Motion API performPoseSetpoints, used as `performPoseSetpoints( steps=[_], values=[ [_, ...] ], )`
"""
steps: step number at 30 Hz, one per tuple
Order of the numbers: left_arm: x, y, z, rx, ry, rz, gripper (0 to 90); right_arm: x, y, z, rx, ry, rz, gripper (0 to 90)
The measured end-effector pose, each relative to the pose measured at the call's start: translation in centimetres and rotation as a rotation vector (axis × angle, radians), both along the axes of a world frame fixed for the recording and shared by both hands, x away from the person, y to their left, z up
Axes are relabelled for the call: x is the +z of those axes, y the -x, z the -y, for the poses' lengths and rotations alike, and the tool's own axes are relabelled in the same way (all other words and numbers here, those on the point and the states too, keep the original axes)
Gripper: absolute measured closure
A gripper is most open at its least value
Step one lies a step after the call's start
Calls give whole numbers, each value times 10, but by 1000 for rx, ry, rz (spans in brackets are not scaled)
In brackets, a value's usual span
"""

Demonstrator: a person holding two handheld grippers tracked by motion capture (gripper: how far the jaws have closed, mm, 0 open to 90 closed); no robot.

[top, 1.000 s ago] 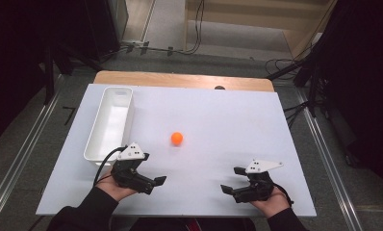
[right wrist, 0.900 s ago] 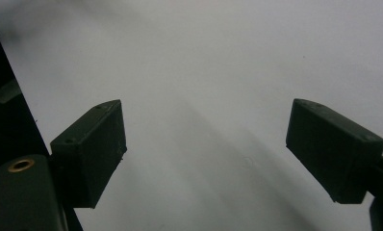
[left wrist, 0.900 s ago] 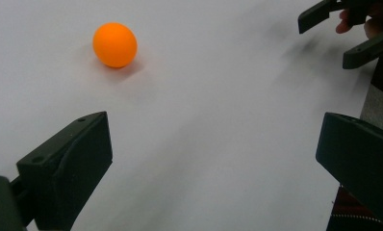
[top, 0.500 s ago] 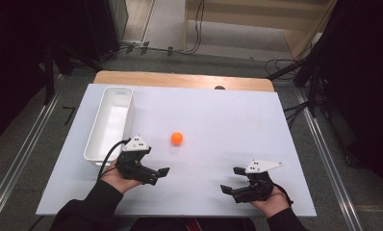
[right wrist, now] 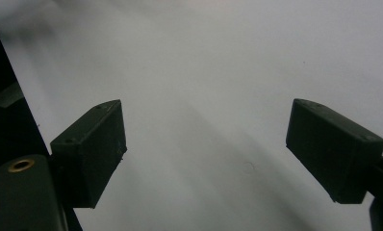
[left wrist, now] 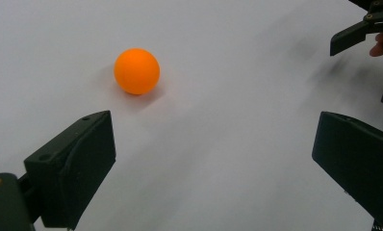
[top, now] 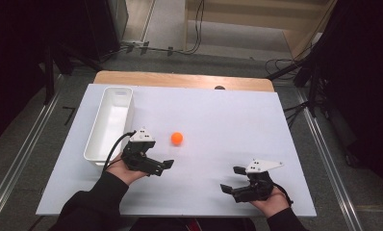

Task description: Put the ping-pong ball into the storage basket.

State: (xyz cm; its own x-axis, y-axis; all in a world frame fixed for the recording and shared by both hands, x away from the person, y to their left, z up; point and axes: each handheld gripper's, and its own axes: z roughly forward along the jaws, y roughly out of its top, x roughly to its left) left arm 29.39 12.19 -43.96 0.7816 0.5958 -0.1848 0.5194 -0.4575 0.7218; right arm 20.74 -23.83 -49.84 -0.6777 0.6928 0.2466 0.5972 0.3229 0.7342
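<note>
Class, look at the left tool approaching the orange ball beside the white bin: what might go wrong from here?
1. The orange ball is round and lies free on the smooth white table, so a nudge from the open left tool would probably roll it away.
2. In the left gripper view the ball sits off to one side of the jaw gap, so closing now would likely miss it.
3. The white bin is narrow; a careless drop might bounce out.

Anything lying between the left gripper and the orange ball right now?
Nothing: in the left gripper view, bare white tabletop runs from the open left gripper to the orange ball.
</note>
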Motion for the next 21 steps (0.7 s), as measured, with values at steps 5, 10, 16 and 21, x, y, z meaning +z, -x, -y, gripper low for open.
performPoseSetpoints(
  steps=[5, 10, 16, 21],
  values=[
    [1, -6, 3, 5, 6, -1, 15, 1, 0, 2, -12, -4, 7, 126],
    [2, -11, 5, 3, -1, 3, 15, 1, 0, 5, -22, -11, 2, 127],
    [0, -20, 9, 2, 13, 5, 15, 2, 0, 5, -22, -12, 5, 126],
    [-2, -25, 11, -15, 31, 4, 15, 2, 0, 5, -22, -11, 10, 127]
  ],
)
